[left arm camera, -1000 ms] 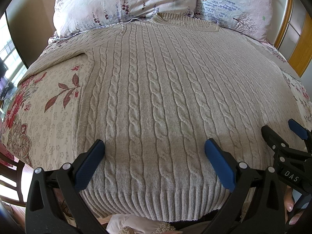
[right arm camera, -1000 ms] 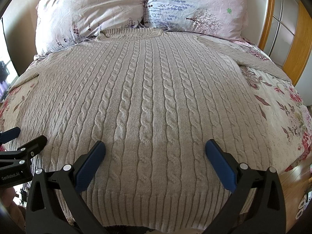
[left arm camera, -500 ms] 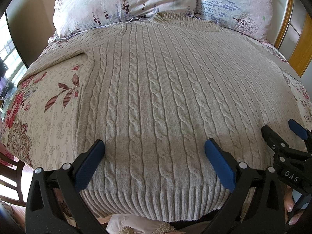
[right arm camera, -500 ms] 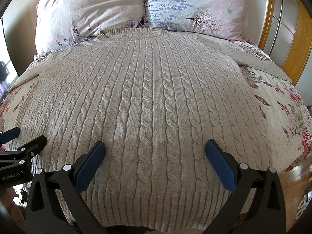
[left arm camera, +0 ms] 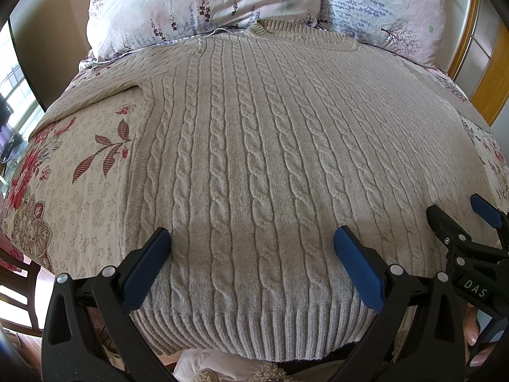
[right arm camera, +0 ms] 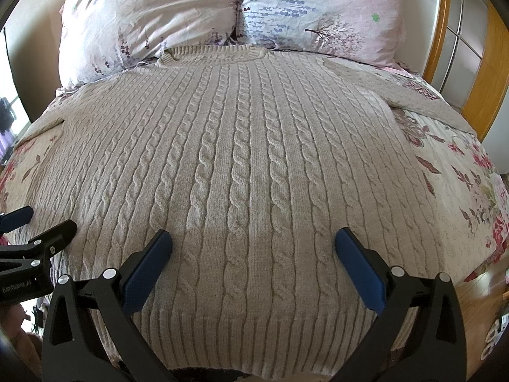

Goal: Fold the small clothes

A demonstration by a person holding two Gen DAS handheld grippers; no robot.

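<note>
A beige cable-knit sweater lies flat and face up on the bed, collar toward the pillows, ribbed hem toward me; it also shows in the right wrist view. Its sleeves spread out to both sides. My left gripper is open and empty above the hem's left part. My right gripper is open and empty above the hem's right part. The right gripper also shows at the right edge of the left wrist view, and the left gripper at the left edge of the right wrist view.
Two floral pillows lie at the bed's head. A floral bedspread shows beside the sweater. A wooden headboard frame stands at the right. A wooden chair is at the bed's lower left.
</note>
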